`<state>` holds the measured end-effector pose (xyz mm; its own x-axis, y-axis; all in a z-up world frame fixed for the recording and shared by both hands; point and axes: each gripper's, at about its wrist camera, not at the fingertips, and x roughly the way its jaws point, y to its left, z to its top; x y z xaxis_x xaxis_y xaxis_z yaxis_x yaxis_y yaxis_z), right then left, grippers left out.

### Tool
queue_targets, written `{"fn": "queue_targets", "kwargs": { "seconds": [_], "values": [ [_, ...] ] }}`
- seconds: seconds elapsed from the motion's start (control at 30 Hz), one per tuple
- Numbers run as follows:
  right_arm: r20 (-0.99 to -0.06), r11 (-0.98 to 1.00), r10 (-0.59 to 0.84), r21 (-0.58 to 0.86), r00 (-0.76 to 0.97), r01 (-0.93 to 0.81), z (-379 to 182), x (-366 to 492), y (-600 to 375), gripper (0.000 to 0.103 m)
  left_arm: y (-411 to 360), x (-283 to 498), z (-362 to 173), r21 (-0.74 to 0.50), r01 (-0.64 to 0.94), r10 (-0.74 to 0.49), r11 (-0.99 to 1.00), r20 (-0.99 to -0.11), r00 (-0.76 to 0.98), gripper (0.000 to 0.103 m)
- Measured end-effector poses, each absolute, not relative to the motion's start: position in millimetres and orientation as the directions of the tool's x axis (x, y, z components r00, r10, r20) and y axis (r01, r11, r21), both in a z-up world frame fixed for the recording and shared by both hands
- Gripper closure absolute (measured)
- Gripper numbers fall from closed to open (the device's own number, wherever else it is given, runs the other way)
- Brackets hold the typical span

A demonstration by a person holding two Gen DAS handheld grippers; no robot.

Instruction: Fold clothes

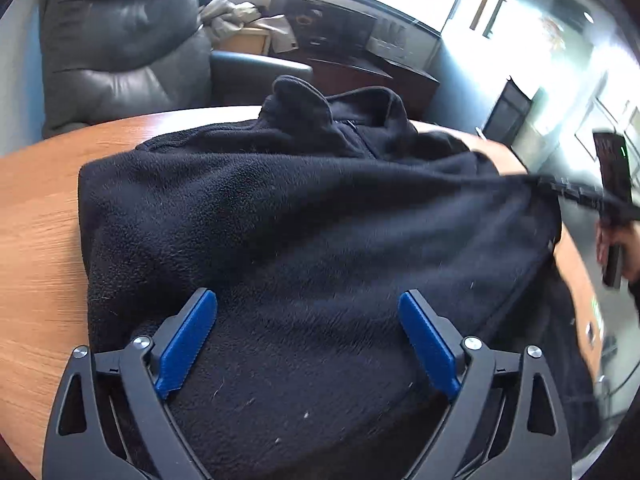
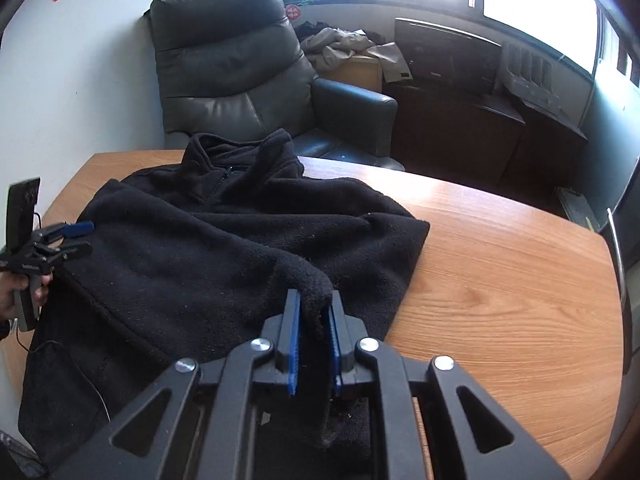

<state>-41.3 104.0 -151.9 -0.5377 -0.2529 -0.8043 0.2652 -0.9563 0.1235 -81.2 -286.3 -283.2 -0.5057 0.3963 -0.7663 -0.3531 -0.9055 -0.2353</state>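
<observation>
- A black fleece jacket (image 2: 224, 248) lies spread over the wooden table (image 2: 500, 280), filling the centre and left of the right wrist view, collar toward the far table edge
- The right gripper (image 2: 314, 320), low in the centre of that frame, is clamped on a fold of the fleece, the cloth pinched between its blue pads (image 2: 295, 344)
- The left gripper (image 1: 308, 320) hovers over the jacket (image 1: 304, 216) at the bottom of its own view, jaws spread wide with nothing between the pads
- In the right wrist view it shows at the left edge (image 2: 78, 236), held by a hand (image 2: 24, 292)
- A dark leather armchair (image 2: 232, 64) stands behind the table, upper centre
</observation>
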Motion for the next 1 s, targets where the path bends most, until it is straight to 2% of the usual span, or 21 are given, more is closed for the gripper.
{"fn": "queue_targets", "kwargs": {
  "seconds": [0.07,0.13,0.2,0.23,0.27,0.3,0.33,0.4,0.47,0.6,0.63,0.7,0.73,0.77,0.8,0.87,0.93,1.0],
  "values": [
    [-0.819,-0.959,-0.242,0.118,-0.521,0.259,-161,-44,108,0.087,-285,-74,-285,-0.19,-0.378,0.378,-0.906,-0.767,-0.519,0.01],
    [-0.846,-0.962,-0.213,0.093,-0.489,0.258,-169,-47,110,0.077,-288,-74,-284,-0.202,-0.368,0.38,-0.908,-0.767,-0.517,0.01],
    [-0.868,-0.968,-0.159,0.043,-0.471,0.247,-173,-46,116,0.059,-291,-74,-279,-0.213,-0.348,0.376,-0.913,-0.77,-0.515,0.01],
    [-0.868,-0.971,-0.132,0.015,-0.479,0.24,-170,-44,118,0.056,-290,-73,-274,-0.21,-0.338,0.367,-0.918,-0.775,-0.515,0.01],
    [-0.858,-0.972,-0.109,-0.015,-0.501,0.236,-162,-40,118,0.048,-288,-70,-265,-0.193,-0.34,0.356,-0.92,-0.774,-0.524,0.01],
    [-0.839,-0.97,-0.091,-0.047,-0.537,0.238,-152,-35,117,0.038,-283,-66,-252,-0.174,-0.36,0.358,-0.917,-0.757,-0.547,0.008],
    [-0.814,-0.966,-0.083,-0.075,-0.575,0.246,-140,-29,114,0.033,-279,-66,-241,-0.165,-0.372,0.367,-0.913,-0.73,-0.577,0.002],
    [-0.753,-0.943,-0.173,-0.061,-0.635,0.329,-120,-17,98,0.017,-270,-66,-219,-0.147,-0.395,0.385,-0.907,-0.67,-0.635,0.0],
    [-0.704,-0.907,-0.283,-0.026,-0.652,0.421,-111,-11,79,0.011,-270,-90,-222,-0.161,-0.35,0.361,-0.923,-0.677,-0.641,0.0],
    [-0.747,-0.867,-0.368,0.06,-0.554,0.495,-165,-35,43,0.013,-289,-124,-283,-0.155,-0.212,0.25,-0.965,-0.79,-0.56,0.002],
    [-0.775,-0.883,-0.343,0.074,-0.53,0.464,-185,-44,46,0.013,-289,-120,-288,-0.103,-0.232,0.225,-0.967,-0.769,-0.598,0.001],
    [-0.782,-0.905,-0.322,0.088,-0.535,0.416,-211,-49,62,0.028,-289,-118,-289,-0.103,-0.248,0.237,-0.963,-0.759,-0.607,0.001],
    [-0.773,-0.913,-0.317,0.092,-0.55,0.397,-220,-48,72,0.03,-293,-121,-289,-0.12,-0.242,0.246,-0.963,-0.758,-0.604,0.001],
    [-0.769,-0.92,-0.306,0.087,-0.562,0.382,-225,-47,80,0.043,-298,-125,-289,-0.138,-0.235,0.255,-0.962,-0.757,-0.601,0.001],
    [-0.774,-0.925,-0.284,0.064,-0.566,0.376,-224,-45,82,0.048,-302,-128,-289,-0.156,-0.228,0.265,-0.961,-0.757,-0.598,0.001],
    [-0.788,-0.934,-0.233,0.019,-0.57,0.356,-217,-42,85,0.049,-307,-135,-287,-0.16,-0.237,0.274,-0.958,-0.756,-0.595,0.001],
    [-0.795,-0.95,-0.145,-0.055,-0.589,0.308,-202,-39,83,0.044,-306,-135,-285,-0.125,-0.255,0.255,-0.959,-0.771,-0.584,0.001],
    [-0.747,-0.959,-0.139,-0.062,-0.65,0.276,-176,-28,81,0.027,-302,-127,-278,-0.111,-0.279,0.26,-0.954,-0.772,-0.58,0.001]
  ]
}}
